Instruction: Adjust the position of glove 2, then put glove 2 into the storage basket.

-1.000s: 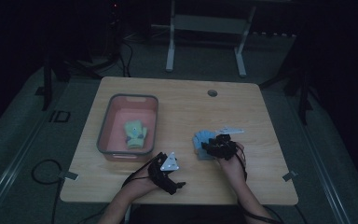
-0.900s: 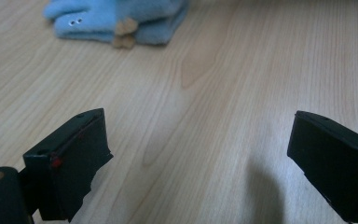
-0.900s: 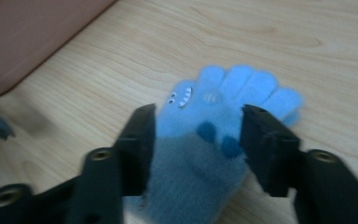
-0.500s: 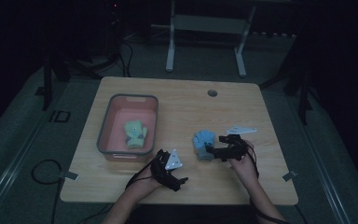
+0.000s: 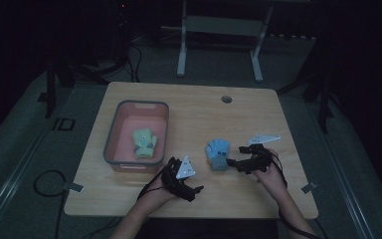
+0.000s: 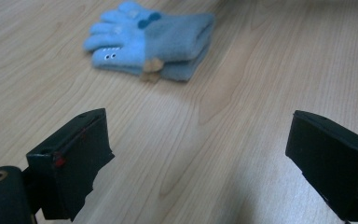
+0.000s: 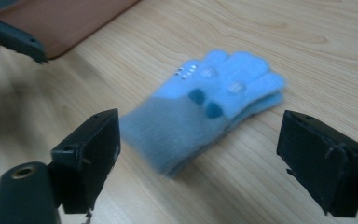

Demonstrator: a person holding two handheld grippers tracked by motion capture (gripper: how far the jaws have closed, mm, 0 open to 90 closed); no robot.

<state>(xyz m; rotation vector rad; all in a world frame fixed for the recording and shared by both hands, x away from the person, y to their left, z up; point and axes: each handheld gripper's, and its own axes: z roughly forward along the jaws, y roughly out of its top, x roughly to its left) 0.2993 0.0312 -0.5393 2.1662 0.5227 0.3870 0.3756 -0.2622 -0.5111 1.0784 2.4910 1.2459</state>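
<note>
Seen from the high view, a pair of light blue knitted gloves (image 5: 217,155) lies flat on the wooden table (image 5: 194,107), near the middle of its front half, well apart from the red bin (image 5: 110,144) at the left that holds a green glove (image 5: 144,143). The right gripper (image 5: 235,163) sits just beside the blue pair on its right, jaws spread and nothing between them, having just been opening; the left gripper (image 5: 181,180) rests near the front edge, also spread and holding nothing. Here the pair's long axis runs roughly front to back, fingers toward the far edge and cuff toward the person. In the left gripper view, the blue gloves (image 6: 151,39) are stacked one on the other beyond the open left gripper (image 6: 200,149), fingers pointing to the picture's left, cuff to its right, with small eyes and a tan tag on the near edge. In the right gripper view, the stacked gloves (image 7: 209,105) lie ahead of the wide-open right gripper (image 7: 198,154), cuff nearest and fingers slanting away to the upper right, clear of both pads. The fleecy knit looks light, soft and limp, likely to droop and to slide apart if pinched by one layer; the thick cuff, taken through both layers, seems the safest hold.
</note>
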